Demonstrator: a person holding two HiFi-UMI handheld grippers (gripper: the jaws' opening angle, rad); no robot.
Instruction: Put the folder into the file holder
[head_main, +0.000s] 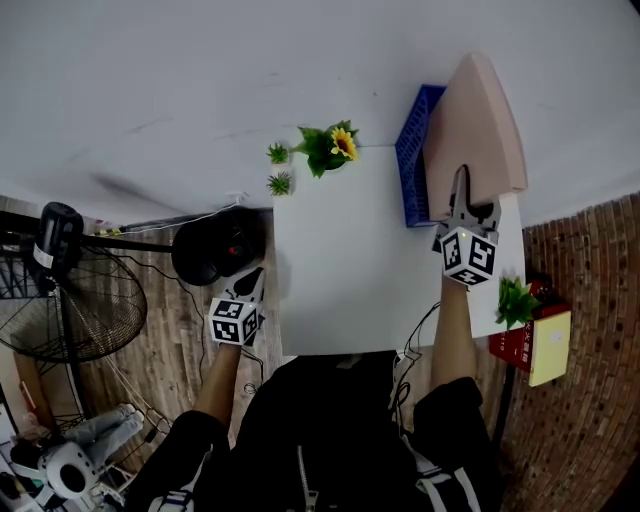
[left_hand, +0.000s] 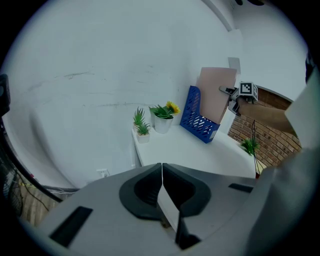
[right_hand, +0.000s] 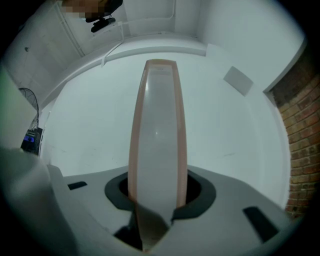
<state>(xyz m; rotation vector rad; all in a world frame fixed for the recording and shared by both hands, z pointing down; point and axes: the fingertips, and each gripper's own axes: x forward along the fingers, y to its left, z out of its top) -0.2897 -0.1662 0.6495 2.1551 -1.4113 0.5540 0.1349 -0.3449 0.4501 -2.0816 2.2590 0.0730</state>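
My right gripper (head_main: 462, 205) is shut on the near edge of a pink folder (head_main: 480, 130), which it holds upright on edge above the table's far right corner. The blue perforated file holder (head_main: 415, 155) stands just left of the folder by the wall. In the left gripper view the folder (left_hand: 216, 97) has its lower end at the holder's (left_hand: 200, 122) top, and I cannot tell if it is inside. In the right gripper view the folder (right_hand: 157, 140) fills the gap of that gripper (right_hand: 157, 195). The left gripper (head_main: 245, 290) hangs shut and empty off the white table's (head_main: 340, 270) left edge.
A white pot with a yellow flower (head_main: 330, 148) and two small green plants (head_main: 279, 168) stand at the table's far left. Another plant (head_main: 515, 300) sits at the right edge above red and yellow books (head_main: 540, 345). A fan (head_main: 60, 300) stands on the floor at left, a brick wall at right.
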